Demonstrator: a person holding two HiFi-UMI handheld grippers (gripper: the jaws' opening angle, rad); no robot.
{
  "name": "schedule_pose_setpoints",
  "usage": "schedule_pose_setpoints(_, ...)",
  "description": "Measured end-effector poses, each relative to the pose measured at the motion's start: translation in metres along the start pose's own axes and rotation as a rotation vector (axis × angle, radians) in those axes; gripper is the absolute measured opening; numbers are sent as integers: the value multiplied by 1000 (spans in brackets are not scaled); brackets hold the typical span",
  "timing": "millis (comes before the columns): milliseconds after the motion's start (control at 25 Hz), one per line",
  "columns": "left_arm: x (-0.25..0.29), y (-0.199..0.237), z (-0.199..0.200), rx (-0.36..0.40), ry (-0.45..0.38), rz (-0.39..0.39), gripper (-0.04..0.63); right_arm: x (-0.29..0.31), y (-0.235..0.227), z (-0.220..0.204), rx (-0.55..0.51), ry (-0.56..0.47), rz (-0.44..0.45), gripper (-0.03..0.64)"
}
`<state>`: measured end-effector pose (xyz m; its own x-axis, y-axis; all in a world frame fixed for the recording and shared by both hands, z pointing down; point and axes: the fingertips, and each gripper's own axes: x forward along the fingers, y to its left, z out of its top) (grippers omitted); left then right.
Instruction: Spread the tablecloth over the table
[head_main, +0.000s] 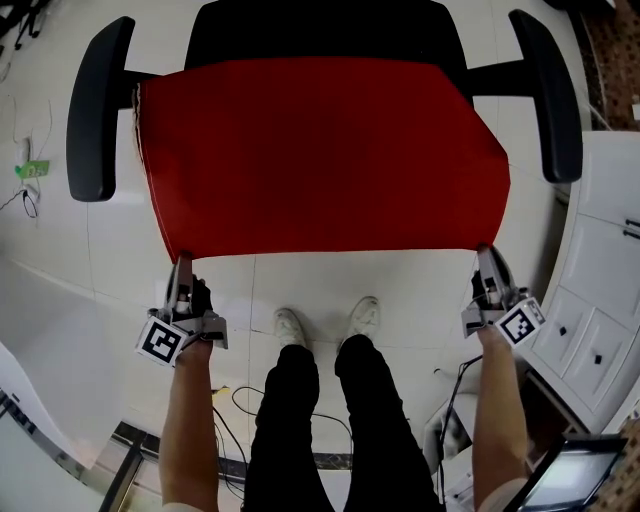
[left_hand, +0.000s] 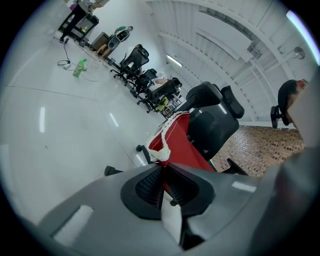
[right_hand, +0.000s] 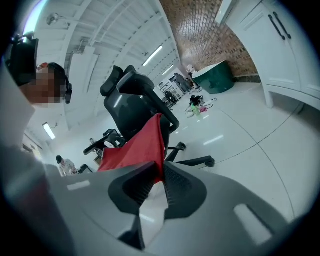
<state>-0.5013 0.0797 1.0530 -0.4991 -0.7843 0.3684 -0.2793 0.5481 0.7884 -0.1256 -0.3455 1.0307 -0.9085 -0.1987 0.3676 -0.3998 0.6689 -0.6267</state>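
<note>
A red tablecloth (head_main: 320, 150) with a white lace edge (left_hand: 161, 154) lies stretched over a black office chair (head_main: 320, 30). Its far part rests on the seat and its near edge hangs in the air. My left gripper (head_main: 181, 262) is shut on the near left corner, and the left gripper view shows red cloth (left_hand: 175, 142) pinched between the pads. At the near right corner my right gripper (head_main: 487, 254) is shut on the cloth, which rises red (right_hand: 137, 145) from its closed jaws. Both arms reach forward at about the same height.
The chair's armrests (head_main: 95, 110) (head_main: 550, 90) stick out on both sides of the cloth. White cabinets (head_main: 605, 240) stand close on the right. The person's legs and white shoes (head_main: 325, 325) are below the cloth. Cables (head_main: 235, 400) lie on the floor, and more office chairs (left_hand: 135, 62) stand far off.
</note>
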Motion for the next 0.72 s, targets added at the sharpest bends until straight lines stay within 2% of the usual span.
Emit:
schedule_pose_setpoints(80, -5, -2, 2, 17, -11, 16, 18, -8, 6, -2, 0, 5, 26, 30)
schedule_pose_setpoints(160, -9, -12, 7, 76, -22, 6, 18, -13, 14, -1, -27, 12, 35, 19)
schedule_pose_setpoints(440, -34, -72, 20, 396, -13, 21, 17, -34, 68, 23, -282, 33, -62, 15)
schedule_pose_setpoints(600, -43, -119, 39, 634, 6, 31, 17, -38, 107, 52, -311, -28, -30, 15)
schedule_pose_setpoints(720, -56, -161, 47, 764, 23, 35, 15, -51, 139, 82, -331, -55, -27, 15)
